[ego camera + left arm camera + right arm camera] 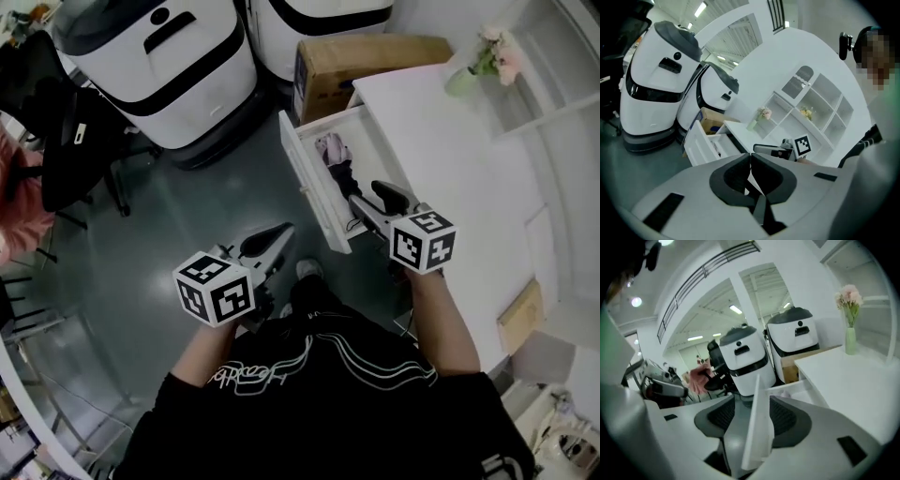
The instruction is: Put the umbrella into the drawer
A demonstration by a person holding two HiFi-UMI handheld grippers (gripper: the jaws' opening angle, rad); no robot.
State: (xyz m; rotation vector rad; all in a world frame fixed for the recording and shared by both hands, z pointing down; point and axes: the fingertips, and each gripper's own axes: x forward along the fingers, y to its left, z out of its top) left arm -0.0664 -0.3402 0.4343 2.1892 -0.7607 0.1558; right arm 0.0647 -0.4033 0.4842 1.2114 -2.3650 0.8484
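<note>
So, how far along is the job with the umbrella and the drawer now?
Done, it seems: the umbrella lies inside the open drawer. In hand: nothing; the right gripper hangs over the drawer with jaws open, the left gripper is shut and empty. Left: perhaps only pushing the drawer closed.

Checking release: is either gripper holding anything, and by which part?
Nothing is held. The right gripper has jaws apart, pressing on nothing; the left gripper is shut empty. The umbrella lies in the open drawer.
</note>
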